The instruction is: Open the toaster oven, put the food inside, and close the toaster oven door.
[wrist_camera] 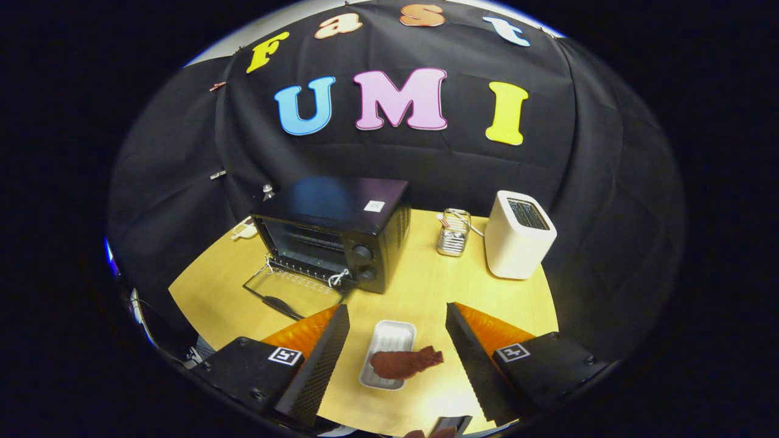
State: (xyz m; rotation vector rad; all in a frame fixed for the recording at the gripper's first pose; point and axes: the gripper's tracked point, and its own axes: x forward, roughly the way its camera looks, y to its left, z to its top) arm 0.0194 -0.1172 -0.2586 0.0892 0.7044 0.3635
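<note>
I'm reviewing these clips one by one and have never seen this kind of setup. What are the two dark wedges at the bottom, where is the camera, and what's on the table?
The wedges are the two fingers of hand-held tongs; a person carries them, with no robot arm. The camera rides on the tongs and looks forward along the fingers, which gives the round, bent picture. The fingers stand apart and hold nothing.

Between them, on the wooden table, lies a white tray with a reddish-brown piece of food resting across it. Beyond the fingers stands a black toaster oven, its door already folded down. Beside the oven are a small wire rack and a white toaster.
</note>
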